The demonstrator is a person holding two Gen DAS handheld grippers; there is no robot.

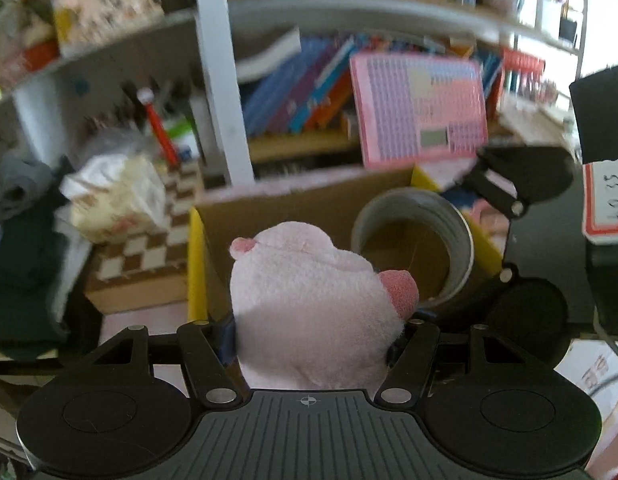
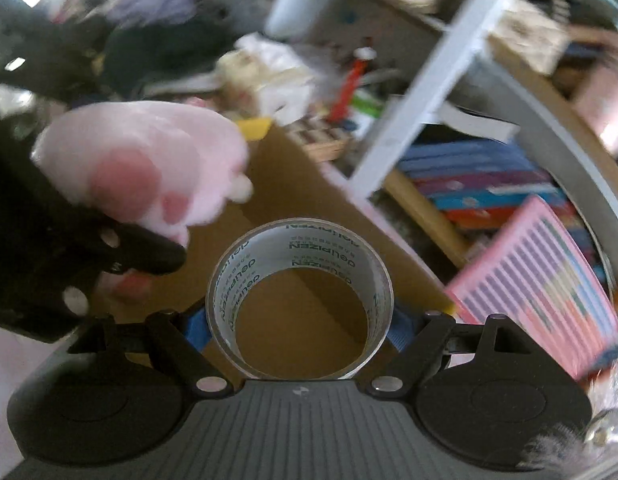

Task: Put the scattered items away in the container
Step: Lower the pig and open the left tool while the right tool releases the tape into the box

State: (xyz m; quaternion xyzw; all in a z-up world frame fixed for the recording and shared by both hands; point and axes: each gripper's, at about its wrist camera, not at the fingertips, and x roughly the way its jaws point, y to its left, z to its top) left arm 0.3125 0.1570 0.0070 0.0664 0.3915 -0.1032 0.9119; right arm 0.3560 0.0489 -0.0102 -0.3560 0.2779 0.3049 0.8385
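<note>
Cluttered room: white shelving (image 1: 217, 80) packed w/ books (image 1: 301, 92), a pink board (image 1: 421, 108) leaning against them, a checkered box (image 1: 149, 240) and crumpled bags off to the side. All of it is motion-smeared, so fine detail is lost.

In front of the shelves sits the container, an open cardboard box (image 1: 293, 204) w/ yellow-edged flaps; its brown inside fills the middle of both views.

Left gripper (image 1: 313, 332): jaws clamped on a pink plush paw (image 1: 309, 304), the soft body bulging up between the 2 fingers. In the right wrist view the paw's pad side (image 2: 141, 176) shows, hanging over the box's near-left part.

Right gripper (image 2: 301, 332): jaws set wide and pressed on the outside of a roll of clear packing tape (image 2: 301, 280), blue pads (image 2: 195, 330) against its wall, the roll's hole facing the camera w/ cardboard seen through it. From the left view the roll (image 1: 413, 248) sits above the box's right side.

Step in hand, as I read it: carry phase nearly done, 2 items held above the box mouth, neither released yet.

Next move prob. calls for: lower each a little inside the rim, keep the 2 grippers apart so they don't knock, then open jaws. The tape may roll once dropped, so better laid flat; the plush may cling to the pads, so open fully before pulling back.
</note>
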